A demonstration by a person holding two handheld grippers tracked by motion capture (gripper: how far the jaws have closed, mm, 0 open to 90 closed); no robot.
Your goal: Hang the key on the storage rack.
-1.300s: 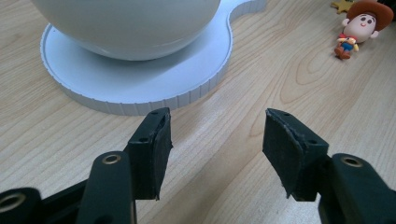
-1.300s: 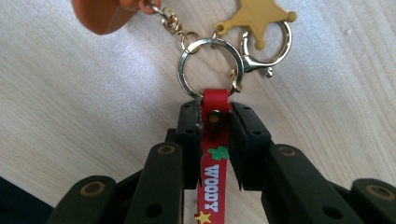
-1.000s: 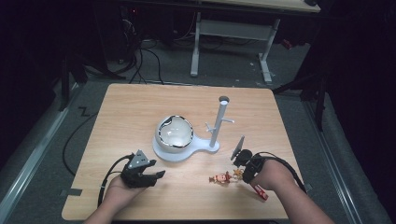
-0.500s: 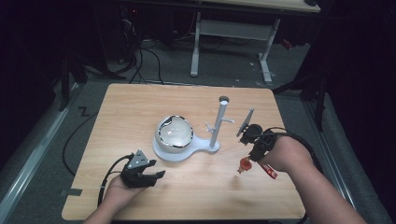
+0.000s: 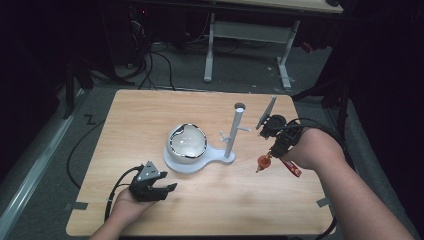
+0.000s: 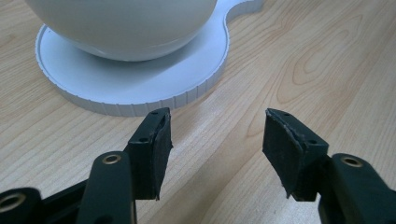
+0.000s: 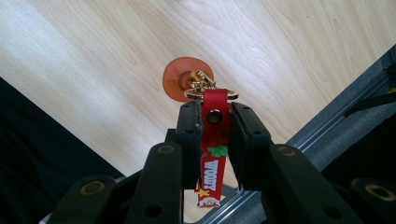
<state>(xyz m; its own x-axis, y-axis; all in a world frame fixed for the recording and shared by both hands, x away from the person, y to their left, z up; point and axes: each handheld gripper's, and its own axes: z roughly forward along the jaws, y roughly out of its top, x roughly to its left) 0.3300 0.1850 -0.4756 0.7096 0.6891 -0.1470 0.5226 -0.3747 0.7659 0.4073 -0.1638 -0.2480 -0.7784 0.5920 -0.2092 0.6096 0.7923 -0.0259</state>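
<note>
The right gripper (image 5: 270,148) is clamped on a red keychain strap with printed lettering (image 7: 214,140), held above the light wooden table (image 5: 150,115) near its right edge; an orange charm (image 5: 261,161) dangles below it. Between the strap and the table's middle stands a white plastic stand with an upright post and side pegs (image 5: 234,131), its round base bearing a glossy white dome (image 5: 186,142). The left gripper (image 5: 161,190) rests near the front edge, jaws apart with nothing between them.

The right gripper view shows a gold clasp (image 7: 201,86) joining strap and charm. The left gripper view shows the base's ribbed rim (image 6: 140,105) just ahead of the jaws.
</note>
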